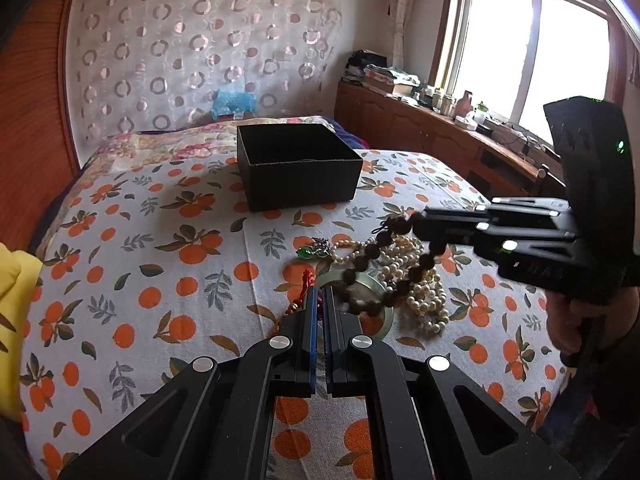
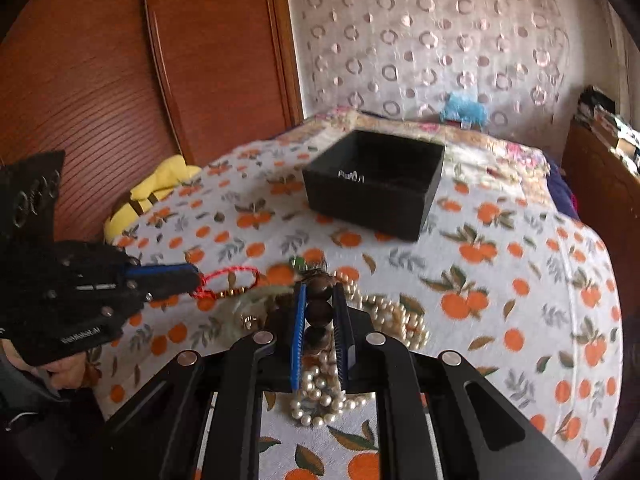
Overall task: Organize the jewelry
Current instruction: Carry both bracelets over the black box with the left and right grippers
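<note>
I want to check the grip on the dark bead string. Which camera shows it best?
The right wrist view: the right claw pinches the dark bead string between its pads. The left wrist view shows the dark bead string hanging in a loop from that claw, slightly blurred.

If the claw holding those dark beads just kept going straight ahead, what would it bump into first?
Probably the flowered bedspread just short of the black box; the right claw points downward toward it, though depth is hard to judge.

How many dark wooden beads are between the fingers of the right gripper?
3. In the right wrist view, the dark wooden beads sit in a row between the closed fingers of the right gripper: front, middle, back. More of the strand hangs below, partly hidden.
</note>
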`<state>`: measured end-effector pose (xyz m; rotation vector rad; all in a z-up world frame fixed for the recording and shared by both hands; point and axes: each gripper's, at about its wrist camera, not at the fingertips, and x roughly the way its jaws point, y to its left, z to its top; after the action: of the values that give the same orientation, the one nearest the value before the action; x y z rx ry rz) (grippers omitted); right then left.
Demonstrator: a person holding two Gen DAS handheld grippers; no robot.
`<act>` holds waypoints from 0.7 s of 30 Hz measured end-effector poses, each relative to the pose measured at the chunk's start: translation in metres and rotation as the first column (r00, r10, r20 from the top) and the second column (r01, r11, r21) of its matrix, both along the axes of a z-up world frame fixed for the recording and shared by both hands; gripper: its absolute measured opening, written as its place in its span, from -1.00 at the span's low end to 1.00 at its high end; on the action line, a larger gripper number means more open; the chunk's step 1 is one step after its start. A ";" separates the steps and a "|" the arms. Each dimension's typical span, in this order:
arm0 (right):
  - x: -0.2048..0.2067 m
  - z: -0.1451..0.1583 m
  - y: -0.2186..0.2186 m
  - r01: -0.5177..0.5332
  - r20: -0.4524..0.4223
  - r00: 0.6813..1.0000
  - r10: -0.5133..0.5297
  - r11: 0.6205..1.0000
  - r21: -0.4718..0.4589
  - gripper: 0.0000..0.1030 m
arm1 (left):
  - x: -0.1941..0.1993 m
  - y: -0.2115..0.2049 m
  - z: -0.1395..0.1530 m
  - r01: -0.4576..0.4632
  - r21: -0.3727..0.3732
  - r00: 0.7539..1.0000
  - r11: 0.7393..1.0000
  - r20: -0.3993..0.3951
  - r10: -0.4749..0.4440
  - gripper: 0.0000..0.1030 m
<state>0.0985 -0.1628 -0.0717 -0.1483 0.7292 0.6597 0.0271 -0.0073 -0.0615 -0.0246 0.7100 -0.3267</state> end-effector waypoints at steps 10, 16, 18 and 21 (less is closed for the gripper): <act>0.008 0.029 -0.007 0.008 0.065 0.998 -0.008 1.000 -0.001 -0.72 | 0.008 0.001 0.022 0.004 0.006 0.999 1.000 0.051 -0.004 -0.97; 0.017 0.045 -0.010 0.015 0.102 0.995 -0.014 1.000 -0.008 -0.72 | 0.021 0.005 0.032 0.007 0.002 0.998 1.000 0.064 -0.007 -0.97; 0.022 0.050 -0.010 0.014 0.113 0.994 -0.012 1.000 -0.015 -0.72 | 0.026 0.004 0.035 0.010 0.010 0.998 1.000 0.069 -0.010 -0.97; 0.032 0.058 -0.009 0.010 0.131 0.991 -0.006 1.000 -0.025 -0.72 | 0.040 0.002 0.042 0.014 0.022 0.997 1.000 0.082 -0.015 -0.97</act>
<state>0.1304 -0.1720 -0.0139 -0.2102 0.6115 0.6272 0.0667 -0.0057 -0.0196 0.0137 0.6328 -0.3322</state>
